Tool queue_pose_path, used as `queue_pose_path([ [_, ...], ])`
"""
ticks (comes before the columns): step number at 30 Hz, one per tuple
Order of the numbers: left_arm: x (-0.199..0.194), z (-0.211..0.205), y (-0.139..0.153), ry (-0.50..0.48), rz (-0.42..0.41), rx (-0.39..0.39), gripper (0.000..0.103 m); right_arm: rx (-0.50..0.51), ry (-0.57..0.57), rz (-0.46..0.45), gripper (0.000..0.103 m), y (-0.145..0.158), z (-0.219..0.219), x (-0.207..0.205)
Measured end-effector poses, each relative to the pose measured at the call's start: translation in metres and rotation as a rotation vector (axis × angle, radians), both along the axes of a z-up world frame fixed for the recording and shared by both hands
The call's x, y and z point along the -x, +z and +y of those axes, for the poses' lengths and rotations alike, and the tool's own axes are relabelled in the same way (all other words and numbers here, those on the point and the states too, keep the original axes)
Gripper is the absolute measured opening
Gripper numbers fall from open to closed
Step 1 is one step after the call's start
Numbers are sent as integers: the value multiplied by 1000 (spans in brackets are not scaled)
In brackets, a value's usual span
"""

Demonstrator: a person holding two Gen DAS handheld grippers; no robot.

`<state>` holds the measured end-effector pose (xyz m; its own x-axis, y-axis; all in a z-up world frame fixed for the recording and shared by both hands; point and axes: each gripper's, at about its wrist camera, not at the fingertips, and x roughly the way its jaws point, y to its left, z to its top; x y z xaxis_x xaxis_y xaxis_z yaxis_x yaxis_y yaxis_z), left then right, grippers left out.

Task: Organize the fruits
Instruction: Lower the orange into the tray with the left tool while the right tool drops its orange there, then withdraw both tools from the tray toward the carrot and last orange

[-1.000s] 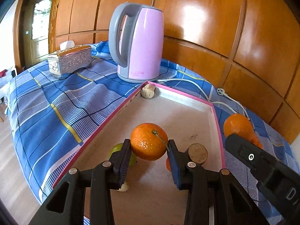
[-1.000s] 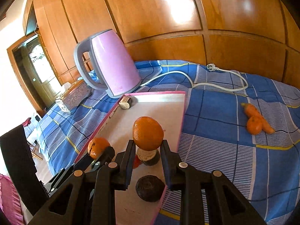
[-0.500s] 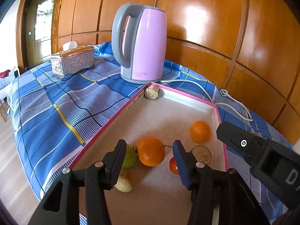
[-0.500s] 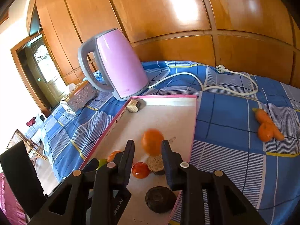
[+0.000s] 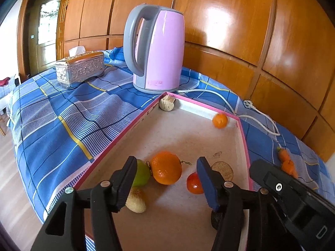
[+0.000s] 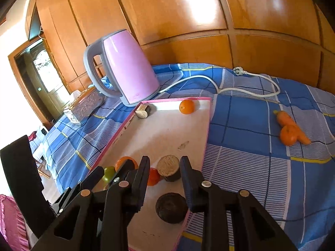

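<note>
The left black two-finger gripper (image 5: 166, 185) and the right black two-finger gripper (image 6: 165, 177) both hang spread wide with nothing between their pads. Below them, the pink-rimmed shallow tray (image 5: 244, 138) holds a large glossy orange with a stem (image 5: 166, 167), touching a green apple (image 5: 141, 174); a small round tangerine (image 5: 219, 120) sits in the far corner.

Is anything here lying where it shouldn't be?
Yes: a small orange and a carrot lie on the blue checked cloth, outside the pink-rimmed tray that holds the other fruit.
</note>
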<state>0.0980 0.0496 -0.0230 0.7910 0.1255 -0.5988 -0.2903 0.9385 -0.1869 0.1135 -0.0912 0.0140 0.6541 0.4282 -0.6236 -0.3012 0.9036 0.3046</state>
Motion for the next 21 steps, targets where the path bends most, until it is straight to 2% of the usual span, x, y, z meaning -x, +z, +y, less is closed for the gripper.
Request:
queue_pose_path([
  [12, 2, -7, 3, -22, -18, -13, 63, -13, -70, 5, 33, 0, -27, 9],
  [21, 6, -17, 7, -75, -45, -30, 66, 33, -119, 23, 34, -12, -51, 13],
])
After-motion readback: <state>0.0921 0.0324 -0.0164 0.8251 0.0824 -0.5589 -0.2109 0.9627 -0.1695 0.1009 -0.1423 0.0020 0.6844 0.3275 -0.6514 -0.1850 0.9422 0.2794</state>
